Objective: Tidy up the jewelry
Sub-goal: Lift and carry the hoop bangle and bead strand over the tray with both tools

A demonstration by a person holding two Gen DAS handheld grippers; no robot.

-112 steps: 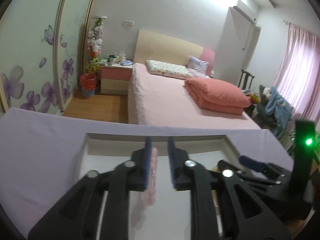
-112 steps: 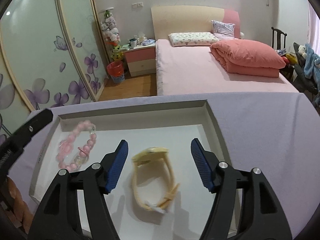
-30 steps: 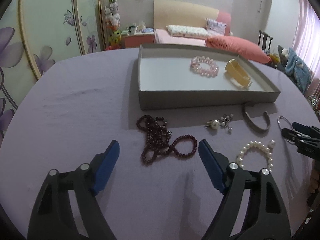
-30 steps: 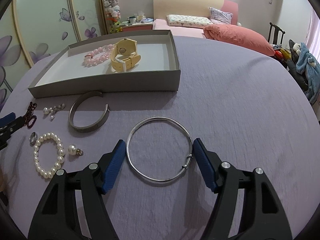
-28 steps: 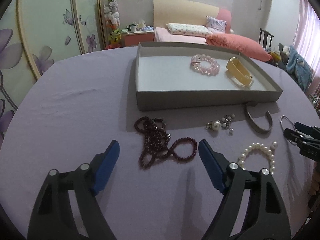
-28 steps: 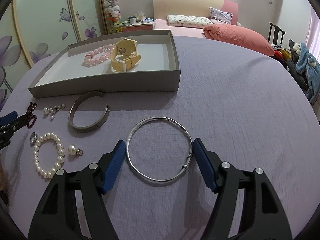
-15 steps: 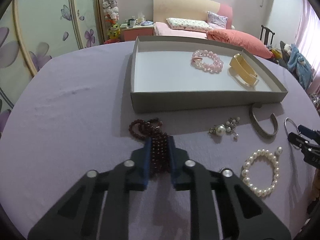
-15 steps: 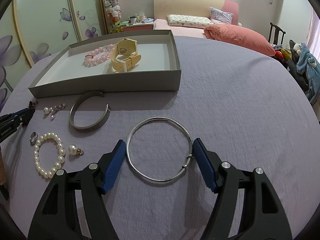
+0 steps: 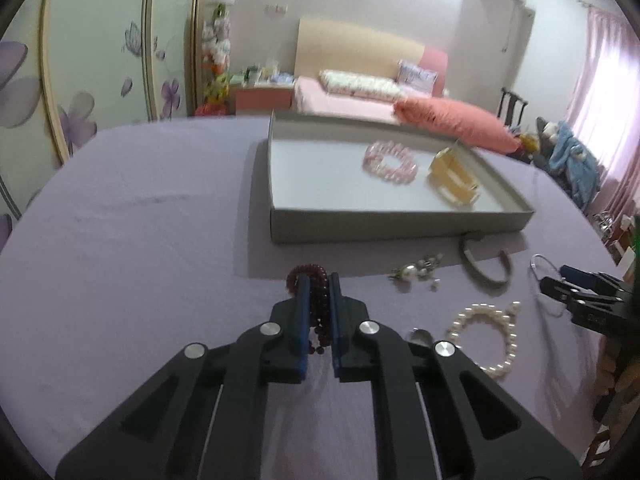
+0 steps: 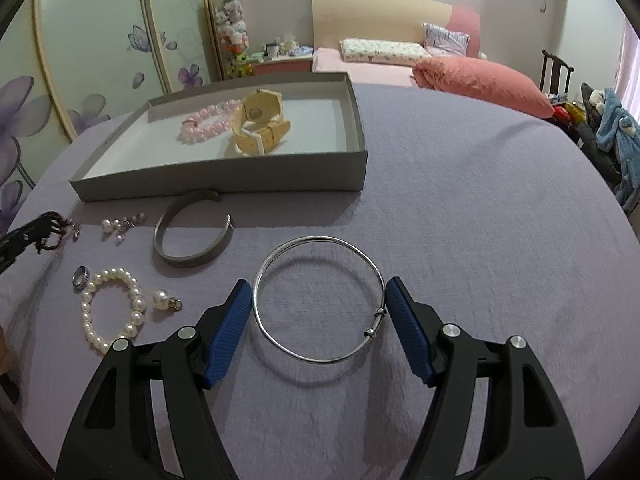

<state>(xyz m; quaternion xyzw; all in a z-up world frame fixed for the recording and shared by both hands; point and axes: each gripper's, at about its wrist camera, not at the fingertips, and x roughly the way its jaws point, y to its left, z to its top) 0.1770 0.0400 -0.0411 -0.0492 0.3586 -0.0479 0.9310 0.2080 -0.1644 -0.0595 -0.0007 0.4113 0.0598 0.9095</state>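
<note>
The left gripper (image 9: 319,282) fingers grasp the dark red bead necklace (image 9: 318,312), at 6 o'clock of the shallow grey cardboard tray (image 9: 384,229). The right gripper (image 10: 320,294) fingers stay released around the thin silver wire bangle (image 10: 320,300); free purple tabletop (image 10: 480,200) lies at 2 o'clock.

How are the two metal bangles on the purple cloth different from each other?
The silver wire bangle is a thin, closed circle; the grey cuff bangle is a broad band with a gap in it. The wire one lies between the open right tongs; the cuff lies nearer the tray, away from them. Both lie flat on the cloth, outside the tray.
</note>
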